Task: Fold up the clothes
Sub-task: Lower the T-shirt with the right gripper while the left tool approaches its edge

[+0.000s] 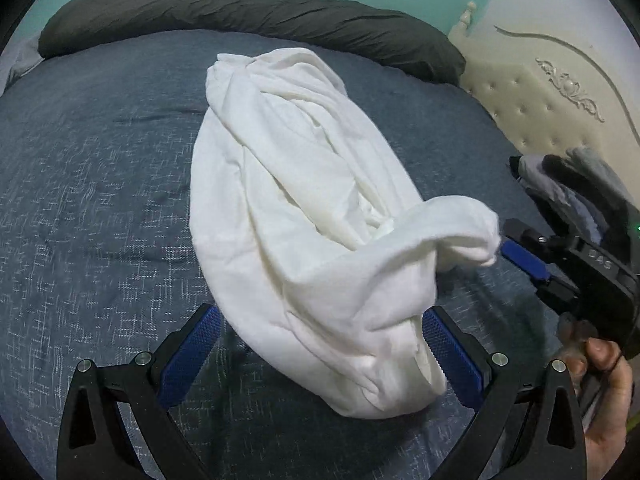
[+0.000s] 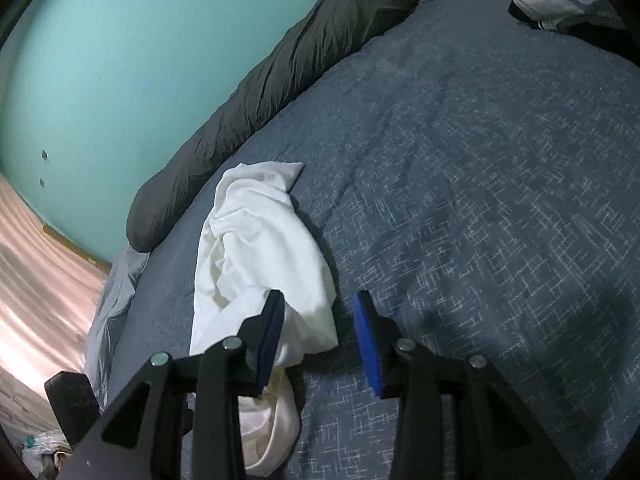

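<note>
A white garment lies bunched in a long heap on the blue bedspread. My left gripper is open wide, its fingers standing on either side of the garment's near end; the cloth brushes the right-hand pad. A raised fold of the garment reaches right toward the blue pad of my right gripper, which a hand holds. In the right wrist view the right gripper is open. The garment hangs against its left finger and clear of the right pad.
A long dark grey pillow runs along the bed's far side by the teal wall. A cream tufted headboard stands at the right, with a pile of other clothes before it. The bed edge and floor show at left.
</note>
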Available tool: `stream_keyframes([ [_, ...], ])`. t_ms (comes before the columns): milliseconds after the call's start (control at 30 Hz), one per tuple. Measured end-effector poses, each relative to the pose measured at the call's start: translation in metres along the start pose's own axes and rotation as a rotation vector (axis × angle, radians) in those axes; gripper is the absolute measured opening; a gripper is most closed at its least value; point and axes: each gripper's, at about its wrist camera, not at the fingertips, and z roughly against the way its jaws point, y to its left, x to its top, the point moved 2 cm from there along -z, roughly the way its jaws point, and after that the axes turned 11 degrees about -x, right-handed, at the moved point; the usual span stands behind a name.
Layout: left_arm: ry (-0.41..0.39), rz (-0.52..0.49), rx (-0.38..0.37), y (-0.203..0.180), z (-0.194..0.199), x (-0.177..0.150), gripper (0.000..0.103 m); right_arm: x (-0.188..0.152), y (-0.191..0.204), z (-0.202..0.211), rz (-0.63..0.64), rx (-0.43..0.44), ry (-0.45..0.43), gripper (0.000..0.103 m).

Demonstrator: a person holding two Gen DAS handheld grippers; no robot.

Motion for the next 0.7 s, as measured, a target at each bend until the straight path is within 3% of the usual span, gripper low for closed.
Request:
stream_keyframes([
  [267,-0.042,0.017,0.033,0.005,0.015,0.005,0.103,-0.003,-0.004,-0.002,-0.014,0.011,0.02,0.036],
  [533,-0.153,-0.006,0.075,0.006,0.044,0.011,0.102,0.0,-0.006,-0.001,-0.026,0.016,0.016,0.036],
  [700,-0.144,0.014,0.033,0.008,0.045,0.009,0.102,0.002,-0.006,-0.002,-0.042,0.025,0.021,0.036],
])
